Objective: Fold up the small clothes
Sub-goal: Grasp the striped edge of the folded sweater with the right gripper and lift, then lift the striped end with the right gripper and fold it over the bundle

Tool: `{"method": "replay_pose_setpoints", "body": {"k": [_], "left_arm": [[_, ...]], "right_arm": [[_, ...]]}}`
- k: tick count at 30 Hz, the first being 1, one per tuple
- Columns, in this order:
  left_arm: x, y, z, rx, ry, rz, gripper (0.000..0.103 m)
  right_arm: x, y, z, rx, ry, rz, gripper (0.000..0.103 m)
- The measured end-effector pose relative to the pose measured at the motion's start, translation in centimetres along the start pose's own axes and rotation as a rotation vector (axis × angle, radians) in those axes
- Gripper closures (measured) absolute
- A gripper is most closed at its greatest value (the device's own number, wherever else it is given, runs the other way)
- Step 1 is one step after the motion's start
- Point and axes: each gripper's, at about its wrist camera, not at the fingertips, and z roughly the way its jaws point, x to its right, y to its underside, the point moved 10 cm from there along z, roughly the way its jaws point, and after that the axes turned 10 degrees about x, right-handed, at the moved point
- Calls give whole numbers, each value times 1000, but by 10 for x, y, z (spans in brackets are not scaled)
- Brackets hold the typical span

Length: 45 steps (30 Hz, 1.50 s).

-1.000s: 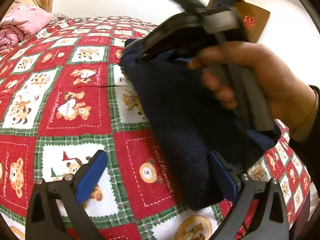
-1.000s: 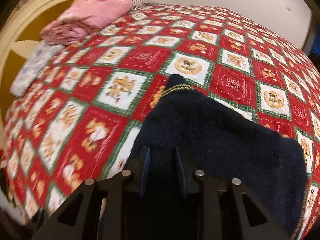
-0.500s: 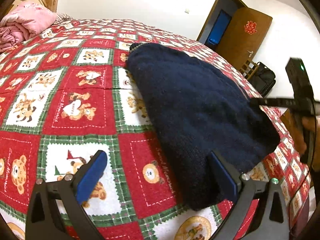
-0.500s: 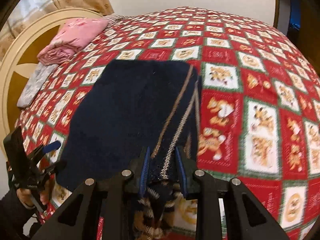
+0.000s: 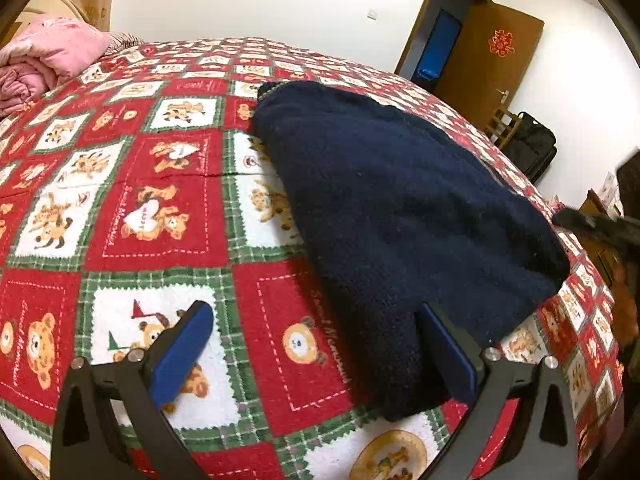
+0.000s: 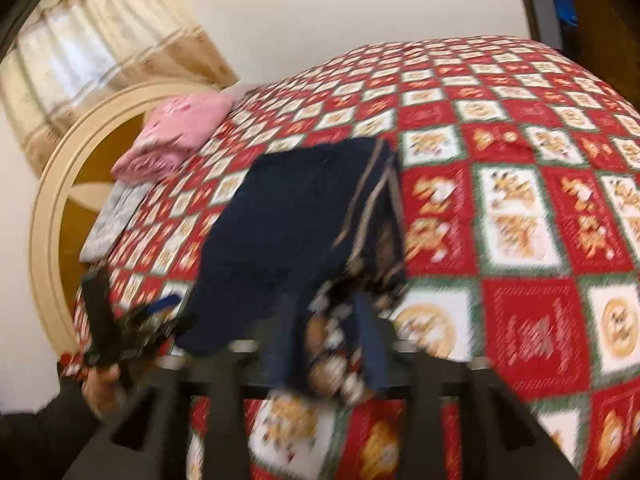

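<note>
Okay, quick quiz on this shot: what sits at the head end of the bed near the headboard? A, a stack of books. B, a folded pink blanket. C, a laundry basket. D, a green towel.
B: a folded pink blanket lies by the headboard, beyond the navy sweater.

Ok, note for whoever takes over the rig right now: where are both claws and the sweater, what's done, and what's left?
Left claw: open and empty, poised at the near edge of the navy sweater, one finger over its corner.
Right claw: jaws have just been opening, with the sweater's patterned hem between them. The view is blurred.
Sweater: folded over into a compact shape on the teddy-bear bedspread.
Done: the fold looks laid down.
Left: probably pull the right claw clear of the hem, then neaten it or fold once more.
</note>
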Motion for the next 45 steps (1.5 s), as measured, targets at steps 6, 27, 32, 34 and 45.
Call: {"method": "replay_pose_setpoints", "body": {"k": [6, 27, 32, 34, 45], "left_arm": [[0, 0, -1, 6, 6, -8, 0], [1, 0, -4, 15, 0, -14, 0], [-2, -5, -9, 15, -5, -30, 0], [-1, -13, -17, 30, 18, -58, 0], [-23, -75, 21, 13, -44, -32, 0]], "right_arm": [[27, 39, 11, -70, 42, 191, 93], [54, 16, 61, -98, 18, 418, 87], [57, 11, 50, -88, -73, 442, 70], [63, 2, 40, -46, -57, 404, 51], [64, -50, 87, -53, -33, 327, 40]]}}
